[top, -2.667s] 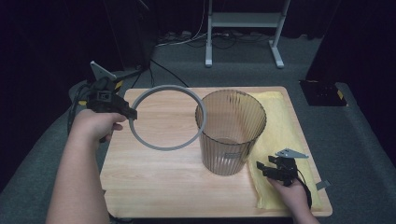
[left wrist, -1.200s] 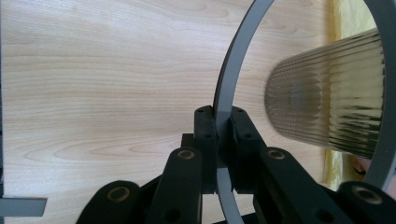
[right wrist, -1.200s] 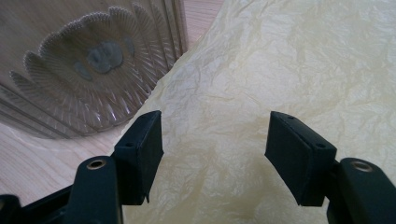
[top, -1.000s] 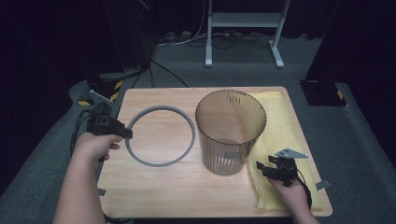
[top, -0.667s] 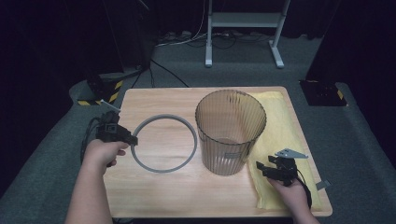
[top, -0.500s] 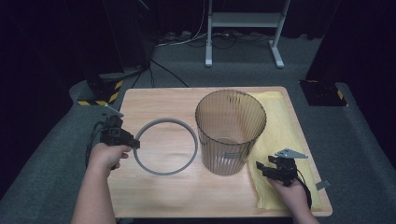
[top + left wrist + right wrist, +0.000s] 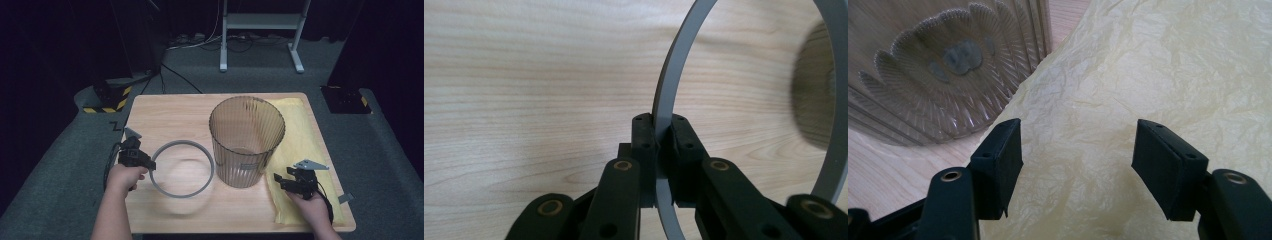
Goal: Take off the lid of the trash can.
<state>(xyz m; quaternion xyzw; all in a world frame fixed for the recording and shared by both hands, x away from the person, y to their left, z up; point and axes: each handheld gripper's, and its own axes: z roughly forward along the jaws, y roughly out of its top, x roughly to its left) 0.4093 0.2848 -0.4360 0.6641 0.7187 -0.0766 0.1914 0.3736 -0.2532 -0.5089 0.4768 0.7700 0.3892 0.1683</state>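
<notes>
Pulled toward the person's side since the earlier frames, the grey ring [image 7: 183, 169] now lies over the near-left part of the wooden surface [image 7: 175, 112], just beside the ribbed translucent bin [image 7: 246, 141] but apart from it. The left gripper [image 7: 146, 161] holds it, fingers [image 7: 645, 150] pinching the ring's left edge, which suggests the ring is being drawn clear of the bin, perhaps before being lifted. The right gripper [image 7: 289, 181] hovers with fingers [image 7: 1000, 152] spread over the yellow crinkled sheet [image 7: 300, 140], holding nothing.
</notes>
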